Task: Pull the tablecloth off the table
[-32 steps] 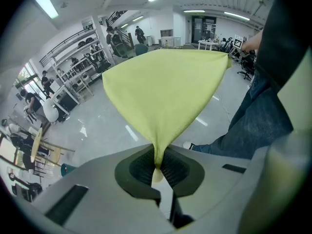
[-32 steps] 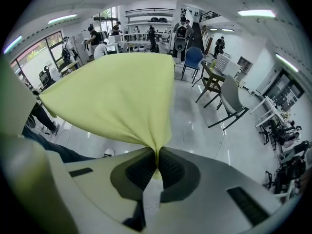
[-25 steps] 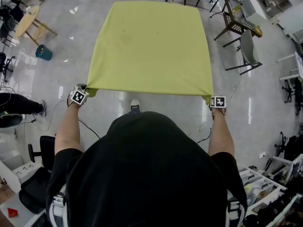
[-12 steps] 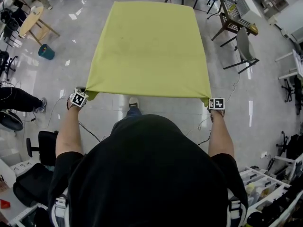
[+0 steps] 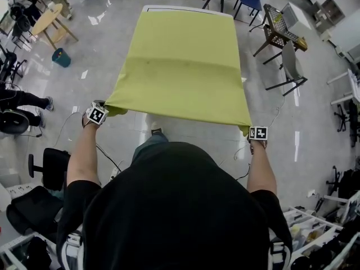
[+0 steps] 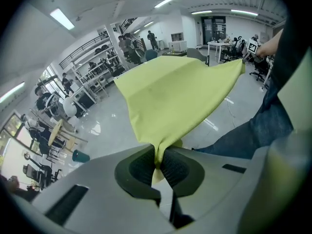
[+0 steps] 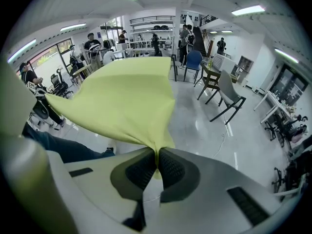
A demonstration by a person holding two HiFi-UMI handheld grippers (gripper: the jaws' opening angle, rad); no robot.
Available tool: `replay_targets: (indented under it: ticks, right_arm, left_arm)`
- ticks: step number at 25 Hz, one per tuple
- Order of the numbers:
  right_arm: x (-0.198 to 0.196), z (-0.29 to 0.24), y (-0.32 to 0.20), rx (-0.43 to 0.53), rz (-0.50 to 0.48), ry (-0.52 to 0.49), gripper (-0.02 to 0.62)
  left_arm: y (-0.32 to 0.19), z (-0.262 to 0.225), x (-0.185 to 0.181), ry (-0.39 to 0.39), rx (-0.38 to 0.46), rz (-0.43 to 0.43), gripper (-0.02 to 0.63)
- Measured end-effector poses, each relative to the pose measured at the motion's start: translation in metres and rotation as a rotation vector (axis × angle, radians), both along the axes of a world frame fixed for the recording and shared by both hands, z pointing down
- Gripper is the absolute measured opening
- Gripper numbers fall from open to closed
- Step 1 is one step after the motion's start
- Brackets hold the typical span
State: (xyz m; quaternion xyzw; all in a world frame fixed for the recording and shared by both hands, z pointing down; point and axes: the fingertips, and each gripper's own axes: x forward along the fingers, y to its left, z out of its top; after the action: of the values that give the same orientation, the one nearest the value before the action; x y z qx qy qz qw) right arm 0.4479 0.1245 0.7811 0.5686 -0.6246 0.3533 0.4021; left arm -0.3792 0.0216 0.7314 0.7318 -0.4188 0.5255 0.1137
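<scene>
**A:** Holding anything, that left claw [image 6: 160,162]?

**B:** Yes. Its jaws are closed on the near left corner of the tablecloth [image 5: 183,66]. The yellow-green fabric is bunched between the dark pads [image 6: 141,167], and a small tip pokes out below them.

**A:** And the right claw [image 7: 157,167]?

**B:** Same thing on the near right corner: the jaws are pinched together with the cloth squeezed between them.

**A:** Where does the cloth lie?

**B:** Its far part lies flat on the worktop [image 5: 185,8], whose white far edge shows bare beyond the cloth. A crease runs across the middle. From there the near part leaves the worktop and spans the air to the two claws, fairly taut, above the shiny grey floor [image 5: 112,44].

**A:** How do the claws stand to each other?

**B:** Well apart, one at each corner, at the ends of the person's outstretched bare forearms. In the head view the left one sits a little higher than the right, so the near hem runs at a slant.

**A:** Anything around?

**B:** A shoe [image 5: 157,131] shows just below the hem. To the right of the worktop stand a grey chair [image 5: 291,61] and a wicker chair [image 5: 277,24]. A teal bin [image 5: 61,57] sits on the floor to the left.
</scene>
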Motion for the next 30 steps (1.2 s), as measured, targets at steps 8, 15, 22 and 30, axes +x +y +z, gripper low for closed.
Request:
replay_targets:
  ticks: [8, 15, 22, 30]
  right_arm:
    - [-0.004, 0.012, 0.036, -0.028, -0.005, -0.022, 0.02]
    - [-0.019, 0.032, 0.067, -0.09, -0.02, -0.045, 0.02]
    - [-0.043, 0.042, 0.104, -0.132, -0.027, -0.064, 0.02]
    - [-0.061, 0.041, 0.12, -0.114, -0.024, -0.077, 0.021]
  left_arm:
    - [0.026, 0.003, 0.0, 0.004, -0.011, -0.01, 0.023]
    - [0.045, 0.015, -0.016, -0.028, -0.037, -0.044, 0.023]
    - [0.062, 0.018, -0.037, -0.018, -0.027, -0.097, 0.023]
    - [0.06, 0.003, -0.05, -0.005, 0.022, -0.111, 0.023]
